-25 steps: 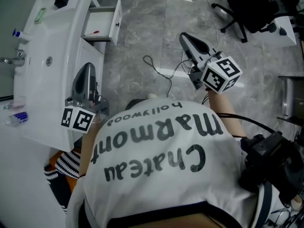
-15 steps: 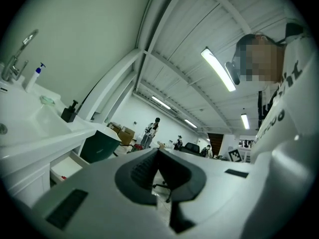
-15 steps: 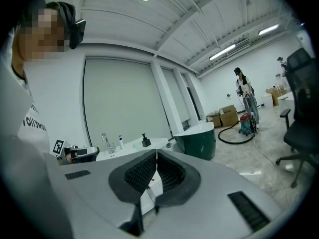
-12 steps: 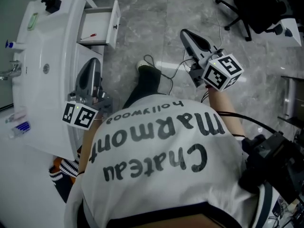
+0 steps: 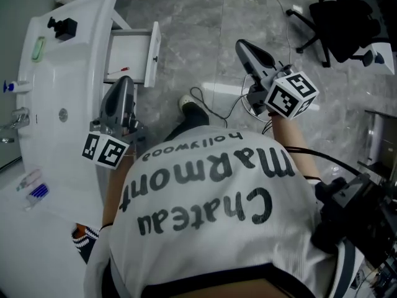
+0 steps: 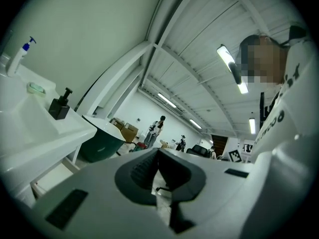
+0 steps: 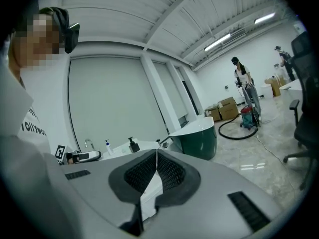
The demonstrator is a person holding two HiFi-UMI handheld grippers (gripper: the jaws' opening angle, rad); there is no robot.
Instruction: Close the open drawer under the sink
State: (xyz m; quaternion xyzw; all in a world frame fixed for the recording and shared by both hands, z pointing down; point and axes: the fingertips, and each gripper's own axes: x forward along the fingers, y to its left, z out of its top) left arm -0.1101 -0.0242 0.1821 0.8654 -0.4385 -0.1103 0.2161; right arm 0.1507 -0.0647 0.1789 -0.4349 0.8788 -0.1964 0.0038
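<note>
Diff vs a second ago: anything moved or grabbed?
The person stepped toward the sink: the left gripper has closed in on the open drawer, and a shoe has come into view. Nothing taken or released. The right gripper keeps its pose; both grippers shut and empty, drawer still open.

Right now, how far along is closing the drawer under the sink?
Nothing looks done: the white drawer under the white sink stands pulled out. In hand: the left gripper, shut and empty, points toward the drawer front without touching it; the right gripper is shut and empty over the grey stone floor. Left: pushing the drawer in.
</note>
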